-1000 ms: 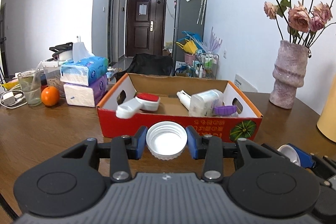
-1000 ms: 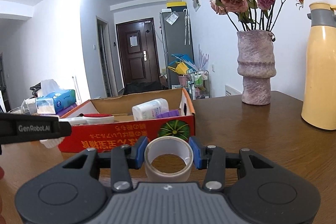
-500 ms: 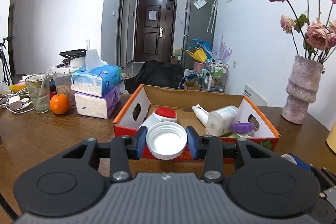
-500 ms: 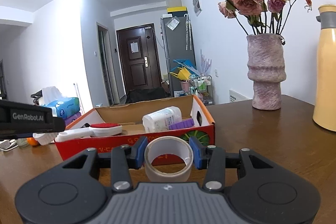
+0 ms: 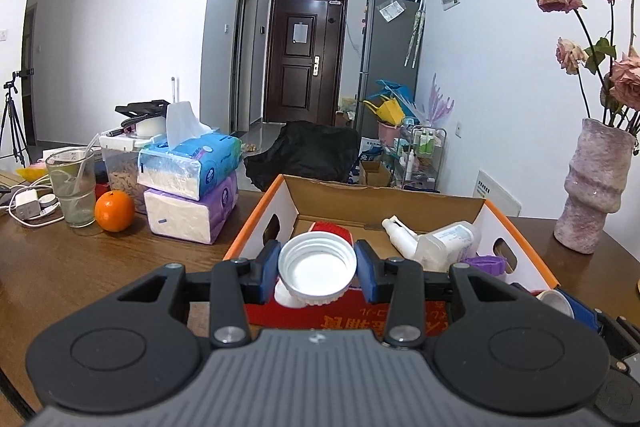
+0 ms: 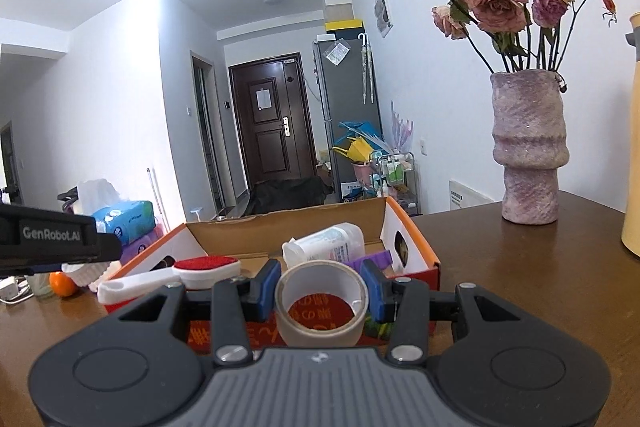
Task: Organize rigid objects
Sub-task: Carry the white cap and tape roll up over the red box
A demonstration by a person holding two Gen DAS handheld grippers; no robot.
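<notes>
Left gripper (image 5: 317,270) angled slightly downward, blue pads (image 5: 267,267) clamped on a white lid (image 5: 317,269), right gripper (image 6: 321,286) near level, clamped on a tape roll (image 6: 321,301)

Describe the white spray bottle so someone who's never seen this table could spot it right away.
Find the open red-and-orange cardboard box on the brown wooden table. Inside, toward its right end, the translucent white plastic spray bottle lies on its side, nozzle pointing left. Unlike the red-topped white brush at the other end, it carries a printed label.

Glossy brown wooden table (image 5: 60,267), matt corrugated cardboard box (image 5: 384,195), ribbed white plastic lid (image 5: 317,269), rough stone-like vase (image 6: 528,147), smooth translucent tape roll (image 6: 320,307)
</notes>
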